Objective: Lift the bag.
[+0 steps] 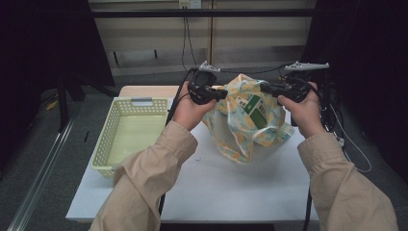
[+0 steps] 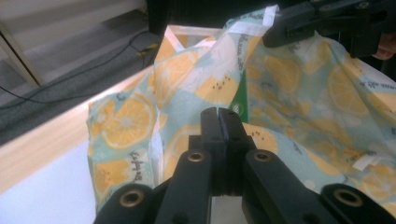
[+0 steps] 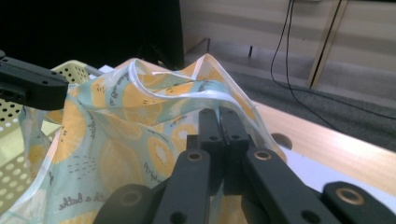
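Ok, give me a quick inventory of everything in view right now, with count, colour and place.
bag: one, pale blue with orange-slice print, held up over the table's far middle by both grippers
carton: one, green and white, inside the bag
basket: one, pale yellow, perforated, table's left side
table: one, white top with wooden far edge
cables: several, black, floor and back wall
left gripper: one, black, shut on the bag's rim
right gripper: one, black, shut on the bag's rim
sleeves: two, beige, bottom
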### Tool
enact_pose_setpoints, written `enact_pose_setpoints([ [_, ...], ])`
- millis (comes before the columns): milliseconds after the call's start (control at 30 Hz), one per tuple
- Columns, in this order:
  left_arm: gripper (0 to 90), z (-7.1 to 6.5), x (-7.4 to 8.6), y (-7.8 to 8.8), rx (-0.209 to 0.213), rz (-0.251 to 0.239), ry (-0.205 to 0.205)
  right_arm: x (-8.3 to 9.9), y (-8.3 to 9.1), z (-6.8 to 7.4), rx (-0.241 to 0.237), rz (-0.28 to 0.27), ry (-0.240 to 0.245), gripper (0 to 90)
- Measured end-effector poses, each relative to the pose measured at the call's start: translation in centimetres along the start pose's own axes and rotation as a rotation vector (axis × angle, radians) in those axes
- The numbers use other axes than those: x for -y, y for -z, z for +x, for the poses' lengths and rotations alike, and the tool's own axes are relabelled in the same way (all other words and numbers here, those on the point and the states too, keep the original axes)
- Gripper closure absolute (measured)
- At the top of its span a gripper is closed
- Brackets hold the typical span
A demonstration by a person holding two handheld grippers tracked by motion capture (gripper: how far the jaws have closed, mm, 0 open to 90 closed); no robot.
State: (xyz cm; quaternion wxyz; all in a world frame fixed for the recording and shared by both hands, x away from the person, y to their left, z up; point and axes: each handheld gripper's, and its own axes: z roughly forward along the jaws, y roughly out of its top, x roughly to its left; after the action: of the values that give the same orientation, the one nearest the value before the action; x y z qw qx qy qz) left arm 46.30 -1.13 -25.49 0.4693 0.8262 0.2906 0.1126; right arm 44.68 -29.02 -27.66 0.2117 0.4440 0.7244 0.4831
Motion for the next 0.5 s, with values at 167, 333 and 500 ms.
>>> enact_pose_setpoints([
  [167,90.0,0.3,-2.3,1.0,-0.007,-0.044,-0.006,-1.6,0.6,0.0,-0.001,-0.021,0.011,90.0],
  [333,90.0,0.7,-3.2,1.3,-0.017,-0.068,-0.003,-2.4,0.8,0.0,-0.019,-0.046,0.004,90.0],
  [500,90.0,0.8,-3.4,1.5,-0.019,-0.075,0.008,-2.2,0.4,0.2,-0.036,-0.041,-0.004,90.0],
])
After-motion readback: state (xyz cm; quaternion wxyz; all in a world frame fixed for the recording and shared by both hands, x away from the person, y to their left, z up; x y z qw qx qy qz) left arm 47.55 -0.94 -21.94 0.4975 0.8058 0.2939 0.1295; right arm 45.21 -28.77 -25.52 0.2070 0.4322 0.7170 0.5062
